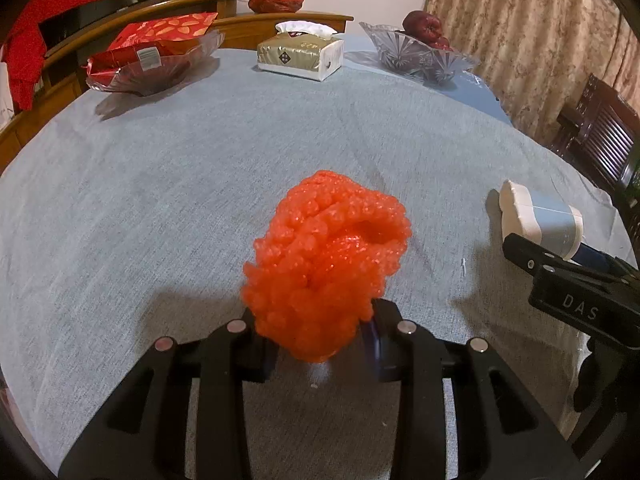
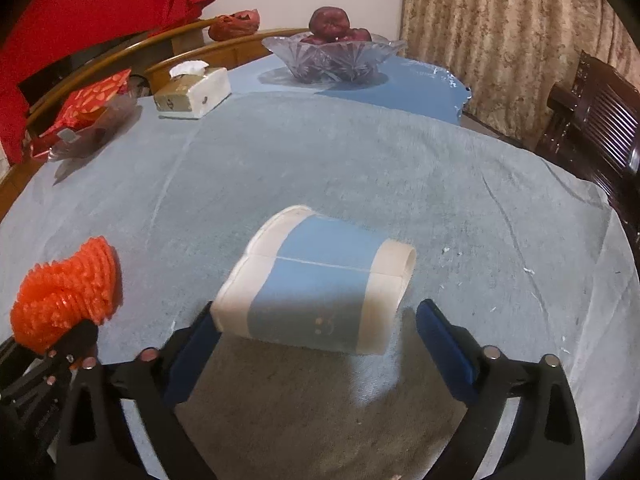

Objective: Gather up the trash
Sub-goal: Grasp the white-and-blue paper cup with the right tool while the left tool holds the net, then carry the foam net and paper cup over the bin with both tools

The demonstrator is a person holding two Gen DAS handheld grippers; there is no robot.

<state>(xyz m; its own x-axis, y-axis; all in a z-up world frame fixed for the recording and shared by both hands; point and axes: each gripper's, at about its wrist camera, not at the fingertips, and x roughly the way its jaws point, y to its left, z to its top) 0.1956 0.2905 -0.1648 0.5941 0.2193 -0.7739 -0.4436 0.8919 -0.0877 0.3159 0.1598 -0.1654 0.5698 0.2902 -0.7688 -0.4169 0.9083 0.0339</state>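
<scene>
I see open tablecloth (image 2: 320, 168) toward twelve o'clock. Only the flattened cup (image 2: 316, 280) blocks my right gripper (image 2: 320, 344).

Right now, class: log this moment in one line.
left gripper: shut on orange foam net | right gripper: open around paper cup | cup on its side

Your left tongs (image 1: 316, 344) are matte black, each finger slotted and studded with round silver bolt heads, with dark blue pads on the inner faces. Your right tongs (image 2: 316, 344) match: black frame, blue pads (image 2: 448, 356), silver bolts, and white "DAS" lettering along the side.
</scene>
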